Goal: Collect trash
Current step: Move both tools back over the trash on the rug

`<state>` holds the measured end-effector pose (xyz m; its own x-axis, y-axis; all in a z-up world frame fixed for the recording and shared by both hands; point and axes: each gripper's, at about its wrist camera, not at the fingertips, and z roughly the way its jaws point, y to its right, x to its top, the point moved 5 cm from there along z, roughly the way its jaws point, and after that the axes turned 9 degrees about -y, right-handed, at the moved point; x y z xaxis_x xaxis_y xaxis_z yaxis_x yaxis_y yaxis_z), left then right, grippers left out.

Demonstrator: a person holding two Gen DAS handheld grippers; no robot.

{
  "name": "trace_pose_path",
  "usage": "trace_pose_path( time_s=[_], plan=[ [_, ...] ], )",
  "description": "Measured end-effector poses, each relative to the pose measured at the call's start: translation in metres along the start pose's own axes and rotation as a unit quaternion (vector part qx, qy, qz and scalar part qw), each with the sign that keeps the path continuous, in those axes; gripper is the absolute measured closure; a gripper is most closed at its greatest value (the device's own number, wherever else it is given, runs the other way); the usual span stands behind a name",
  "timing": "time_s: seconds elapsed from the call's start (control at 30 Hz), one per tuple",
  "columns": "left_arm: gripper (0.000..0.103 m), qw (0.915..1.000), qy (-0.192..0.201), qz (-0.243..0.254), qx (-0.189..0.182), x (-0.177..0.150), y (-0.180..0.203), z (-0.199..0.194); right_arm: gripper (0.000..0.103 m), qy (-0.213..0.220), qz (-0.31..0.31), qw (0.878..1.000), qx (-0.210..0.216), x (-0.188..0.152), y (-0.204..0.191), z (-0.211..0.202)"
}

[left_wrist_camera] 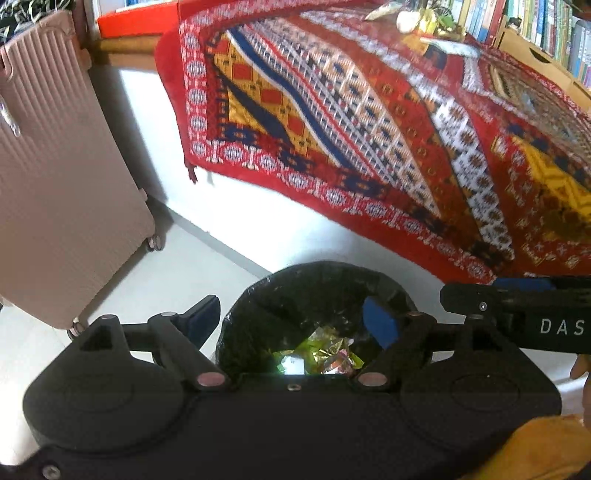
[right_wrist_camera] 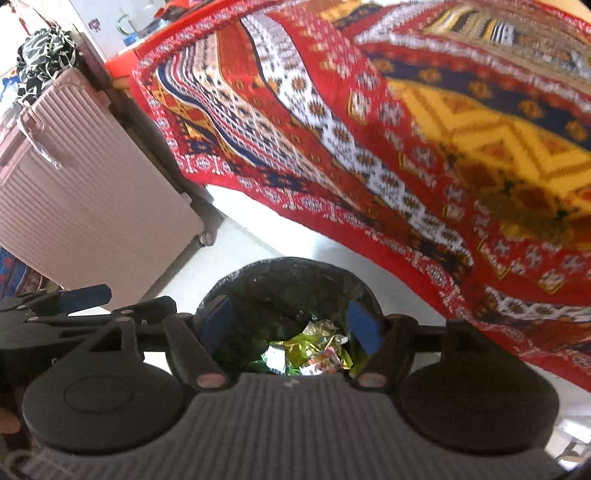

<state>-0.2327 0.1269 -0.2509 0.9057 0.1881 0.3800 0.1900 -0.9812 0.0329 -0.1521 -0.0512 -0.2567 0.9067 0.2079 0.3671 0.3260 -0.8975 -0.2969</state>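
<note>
A bin lined with a black bag stands on the pale floor below both grippers, also seen from the right wrist as the same bin. Shiny crumpled wrappers in green, gold and silver lie at its bottom, and the right wrist view shows the same wrappers. My left gripper hangs over the bin's mouth, open, with nothing between its blue pads. My right gripper is open over the same bin, empty too. The right gripper's black body shows beside the left one.
A bed or low table under a red patterned cloth overhangs the floor just behind the bin. A pink ribbed suitcase stands at the left. Loose wrappers and packets lie on the cloth's far end by a bookshelf.
</note>
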Motion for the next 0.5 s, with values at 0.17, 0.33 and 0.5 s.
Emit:
trace_pose_path(
  time_s=[0.17, 0.33, 0.5],
  plan=[
    [0.019, 0.9999, 0.002, 0.006, -0.009, 0.015, 0.006, -0.038, 0.022, 0.025, 0.007, 1.0, -0.005, 0.006, -0.009, -0.039],
    [0.016, 0.998, 0.03, 0.033, -0.045, 0.045, 0.018, -0.092, 0.02, 0.07, 0.017, 0.997, -0.018, 0.019, -0.013, -0.095],
    [0.014, 0.9921, 0.085, 0.077, -0.052, 0.105, 0.031, -0.142, 0.018, 0.135, 0.03, 0.989, -0.046, 0.057, -0.008, -0.153]
  ],
)
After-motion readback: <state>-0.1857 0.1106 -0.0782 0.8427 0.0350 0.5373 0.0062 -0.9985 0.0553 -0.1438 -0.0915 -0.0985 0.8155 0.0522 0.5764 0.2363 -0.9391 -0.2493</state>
